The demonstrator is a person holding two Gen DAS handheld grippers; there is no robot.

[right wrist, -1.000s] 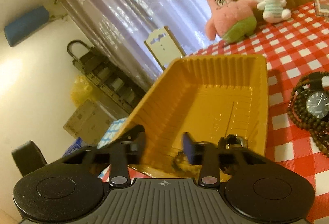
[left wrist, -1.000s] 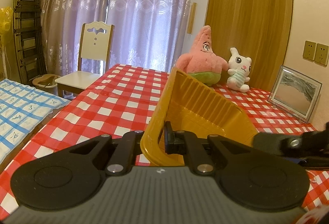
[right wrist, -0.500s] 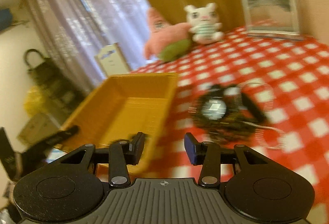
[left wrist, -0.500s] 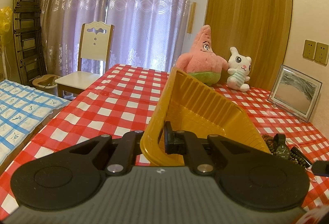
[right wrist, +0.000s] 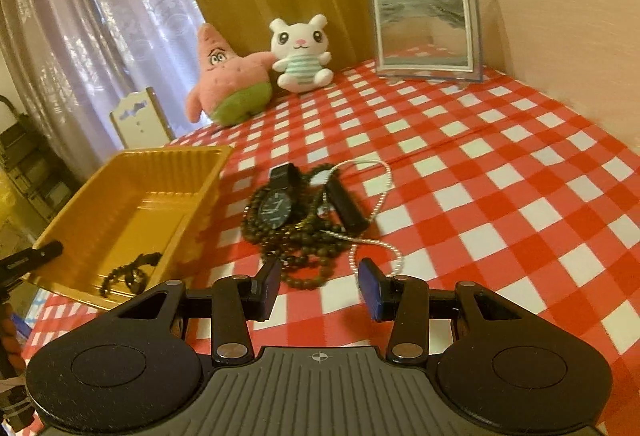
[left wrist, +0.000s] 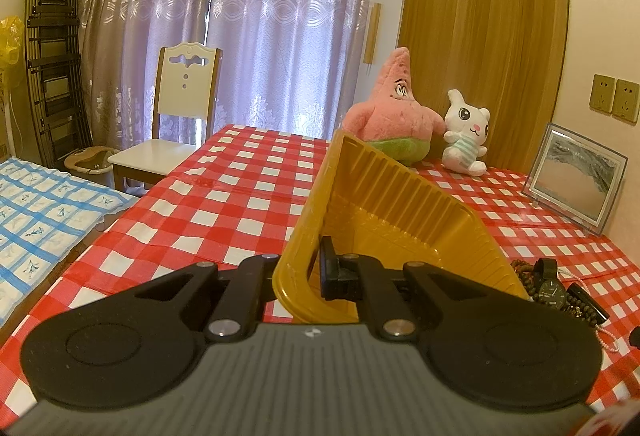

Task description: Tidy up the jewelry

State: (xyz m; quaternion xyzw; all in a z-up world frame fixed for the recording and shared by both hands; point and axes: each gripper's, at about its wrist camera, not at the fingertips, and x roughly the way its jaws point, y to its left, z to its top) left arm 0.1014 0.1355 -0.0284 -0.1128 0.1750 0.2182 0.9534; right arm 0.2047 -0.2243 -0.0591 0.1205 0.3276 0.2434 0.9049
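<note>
Your left gripper (left wrist: 310,272) is clenched on the near wall of the yellow tray (left wrist: 384,212), with one finger outside the wall and one inside. The tray is tipped up on its side in front of that gripper, so you see its ribbed inside.

Your right gripper (right wrist: 318,288) is released, its two blue pads (right wrist: 370,290) wide apart with nothing between them. It hangs over the red and white checked table (right wrist: 500,172).

Just ahead of your right gripper lies the jewelry pile. A black watch (right wrist: 276,210) rests in the middle of it. Dark brown bead strings (right wrist: 304,256) curl around the watch, and the closest loop sits right in front of the gap between the pads. A thin white pearl chain (right wrist: 380,204) loops across the right side of the pile.

To the front left of your right gripper is the tray, and a small dark bracelet (right wrist: 130,270) lies inside it near the closest corner.

Far ahead sit a pink star toy (right wrist: 230,80), a white bunny toy (right wrist: 300,54) and a picture frame (right wrist: 426,30)
</note>
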